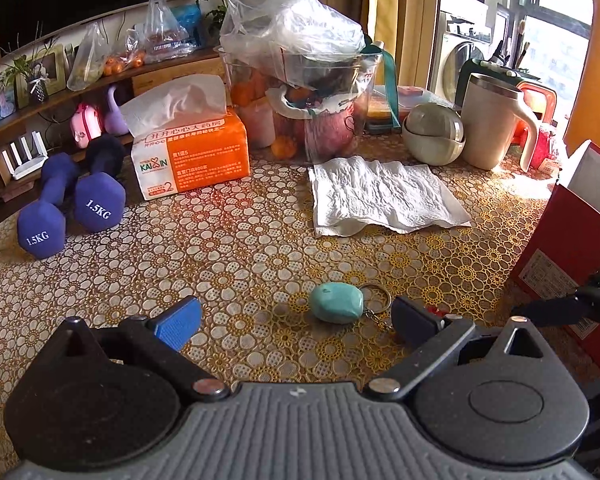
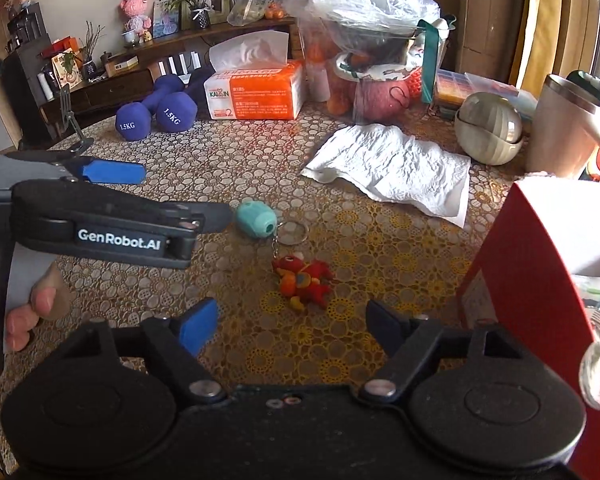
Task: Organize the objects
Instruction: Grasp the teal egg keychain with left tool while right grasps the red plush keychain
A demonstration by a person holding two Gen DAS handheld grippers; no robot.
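Note:
A turquoise egg-shaped keychain (image 1: 336, 303) lies on the lace tablecloth, joined by a ring and chain to a red dragon charm (image 2: 303, 280). My left gripper (image 1: 296, 318) is open, low over the table, with the turquoise piece between its fingers; the charm is mostly hidden behind the right finger. In the right wrist view the turquoise piece (image 2: 256, 219) sits beside the left gripper's fingers (image 2: 114, 172). My right gripper (image 2: 292, 326) is open and empty, just short of the dragon charm. A red box (image 2: 540, 264) stands at the right.
Two blue 1.5KG dumbbells (image 1: 72, 204), an orange tissue pack (image 1: 190, 152), a plastic-covered fruit container (image 1: 300, 80), a flat paper towel (image 1: 384, 196), grey bowls (image 1: 434, 134) and a cream mug (image 1: 496, 120) line the far side. The red box (image 1: 572, 256) borders the right.

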